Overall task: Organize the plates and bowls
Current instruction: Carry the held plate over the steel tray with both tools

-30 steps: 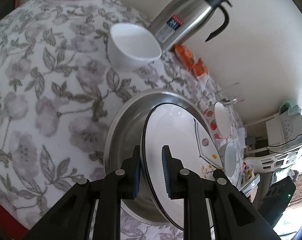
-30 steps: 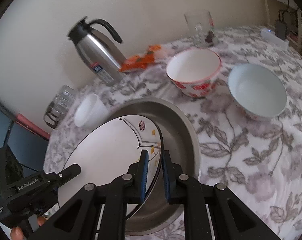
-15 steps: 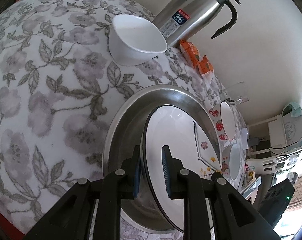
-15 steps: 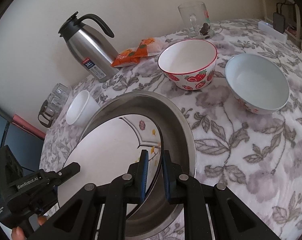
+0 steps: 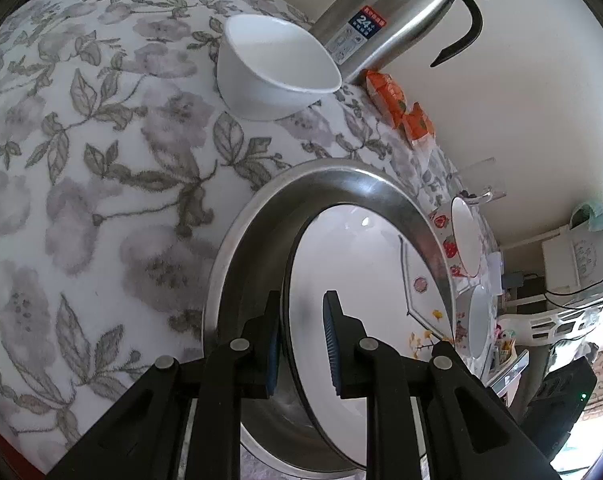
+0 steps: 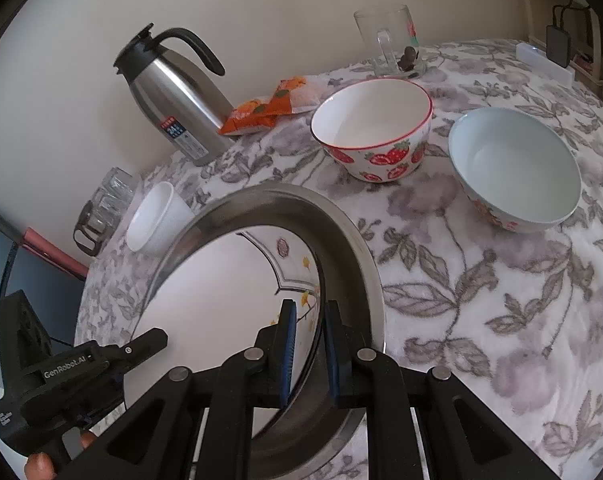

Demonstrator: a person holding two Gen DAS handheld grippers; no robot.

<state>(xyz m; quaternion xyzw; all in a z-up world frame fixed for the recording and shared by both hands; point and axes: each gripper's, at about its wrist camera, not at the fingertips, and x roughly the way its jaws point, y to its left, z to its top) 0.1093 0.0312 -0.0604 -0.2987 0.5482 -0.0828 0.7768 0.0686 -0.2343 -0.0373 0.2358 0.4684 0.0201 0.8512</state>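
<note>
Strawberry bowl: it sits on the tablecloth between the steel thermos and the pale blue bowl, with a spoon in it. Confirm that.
Not quite. The strawberry bowl does sit between the thermos and the pale blue bowl, but the right wrist view shows it empty, no spoon.

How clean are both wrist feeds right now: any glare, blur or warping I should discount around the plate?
Left wrist view: strong fisheye bends the table and leans the thermos; small glints on the plate, bright wash at the lower right corner. Right wrist view: the same warp; the tablecloth's pattern looks soft near the right edge, the plate reads evenly lit, and the steel basin rim reflects softly.
</note>
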